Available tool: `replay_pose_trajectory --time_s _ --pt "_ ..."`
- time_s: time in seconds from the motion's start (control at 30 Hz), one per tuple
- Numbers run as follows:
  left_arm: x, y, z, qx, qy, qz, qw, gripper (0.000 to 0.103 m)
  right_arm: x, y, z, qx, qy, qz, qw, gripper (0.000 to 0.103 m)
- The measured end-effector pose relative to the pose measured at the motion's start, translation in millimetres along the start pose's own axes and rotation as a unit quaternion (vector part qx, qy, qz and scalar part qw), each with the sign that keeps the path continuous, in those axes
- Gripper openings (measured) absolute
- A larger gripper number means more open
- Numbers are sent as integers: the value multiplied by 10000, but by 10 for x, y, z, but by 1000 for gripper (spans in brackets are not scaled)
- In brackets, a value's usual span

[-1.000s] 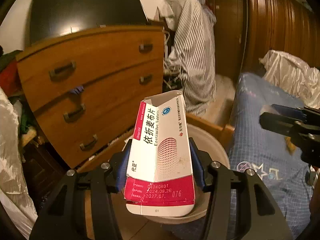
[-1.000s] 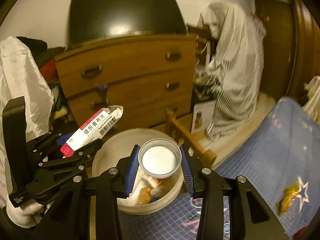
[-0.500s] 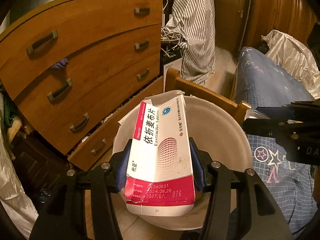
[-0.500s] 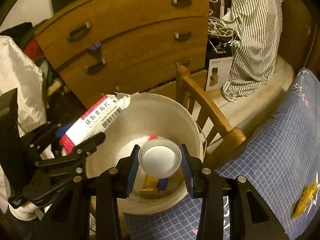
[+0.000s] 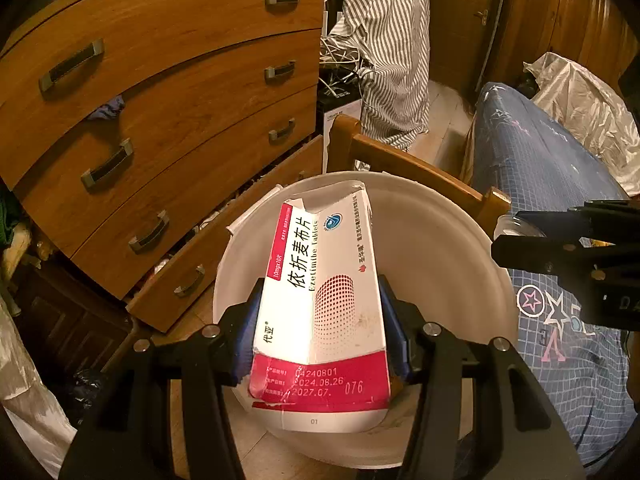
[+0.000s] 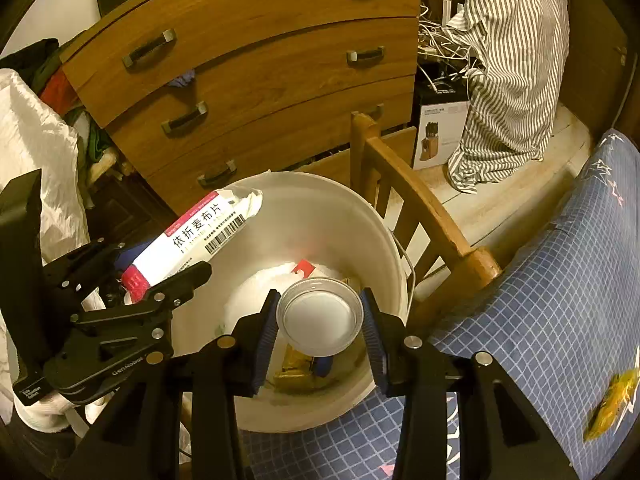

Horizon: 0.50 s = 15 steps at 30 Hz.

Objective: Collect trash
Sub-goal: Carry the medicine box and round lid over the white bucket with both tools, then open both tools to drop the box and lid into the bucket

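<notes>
Both grippers lowered over white bucket, contents half hidden

Below us the white bucket stands wide open, and its mouth is the one clear way down; trash lies only at its bottom. A wooden chair back crowds its far right rim, and the dresser with its bottom drawer pulled out closes the far side. The bed's blue checked cover hems the right. The left gripper with its medicine box overhangs the left rim.
</notes>
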<state>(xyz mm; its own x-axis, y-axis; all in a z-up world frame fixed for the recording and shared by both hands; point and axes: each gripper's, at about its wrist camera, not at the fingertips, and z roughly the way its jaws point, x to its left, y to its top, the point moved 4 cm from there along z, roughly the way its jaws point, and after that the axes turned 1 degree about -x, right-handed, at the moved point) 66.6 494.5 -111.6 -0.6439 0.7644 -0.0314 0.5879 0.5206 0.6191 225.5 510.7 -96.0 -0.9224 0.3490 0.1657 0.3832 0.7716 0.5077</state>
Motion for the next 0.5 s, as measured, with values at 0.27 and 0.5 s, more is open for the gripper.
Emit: replay_pose_trajectory --time_s 0.27,0.5 --pt "19 11 35 18 6 -7 10000 51 -54 -20 7 -5 7 8 10000 42" --pt "36 24 66 -33 63 -42 10000 53 -66 -16 19 -22 -25 -12 10000 42"
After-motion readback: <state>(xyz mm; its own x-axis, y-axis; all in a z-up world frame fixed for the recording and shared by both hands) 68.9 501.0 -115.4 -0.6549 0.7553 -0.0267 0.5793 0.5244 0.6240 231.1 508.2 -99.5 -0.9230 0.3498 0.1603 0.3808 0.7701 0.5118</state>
